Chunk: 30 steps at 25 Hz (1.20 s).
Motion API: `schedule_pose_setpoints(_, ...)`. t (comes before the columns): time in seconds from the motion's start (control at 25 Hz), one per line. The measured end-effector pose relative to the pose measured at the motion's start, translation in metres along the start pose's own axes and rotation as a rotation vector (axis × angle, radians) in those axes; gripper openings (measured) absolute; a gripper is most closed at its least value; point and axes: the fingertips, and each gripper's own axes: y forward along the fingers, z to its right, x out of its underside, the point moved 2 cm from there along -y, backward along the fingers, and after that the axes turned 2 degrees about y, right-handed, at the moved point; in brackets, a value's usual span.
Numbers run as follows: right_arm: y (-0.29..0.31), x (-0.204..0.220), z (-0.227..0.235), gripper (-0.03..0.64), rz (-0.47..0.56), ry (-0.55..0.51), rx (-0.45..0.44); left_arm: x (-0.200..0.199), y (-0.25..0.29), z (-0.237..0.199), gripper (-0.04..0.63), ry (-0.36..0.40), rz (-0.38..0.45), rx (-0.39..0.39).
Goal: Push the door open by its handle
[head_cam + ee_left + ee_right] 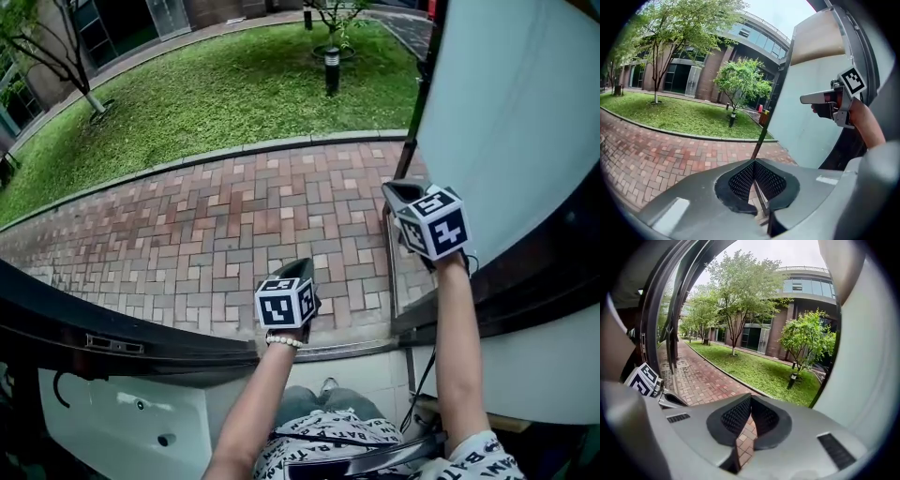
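The door [525, 103] is standing swung wide open on the right, its pale panel reaching out over the brick path [234, 225], and I cannot pick out its handle in any view. The right gripper [401, 193] is hovering just beside that panel, at the door's inner face, with the tip pointing out towards the lawn [216, 84]. Whether it is touching the panel, I cannot tell. Its own view is showing the jaws pressed together, nothing between them, and the door filling the whole right side. The left gripper [302, 274] is hanging lower and nearer the middle of the doorway, well apart from the door, aiming out over the bricks. Its jaws are also pressed together and pinching nothing. Beyond the path the grass is running up to a short lamp post [331, 66] and some trees in front of a building.
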Motion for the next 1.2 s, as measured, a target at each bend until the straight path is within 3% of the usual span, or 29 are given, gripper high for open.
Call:
schedule_pose_setpoints(0.48,-0.034,0.059,-0.086,0.014,0.000,0.159,-0.008,0.045,-0.084,-0.004,0.001,-0.011,0.026,-0.002)
schedule_pose_setpoints(1.2,-0.205,0.174,-0.299,0.014,-0.074,0.247,0.030,0.181,-0.299,0.017,0.000,-0.007,0.063,0.025)
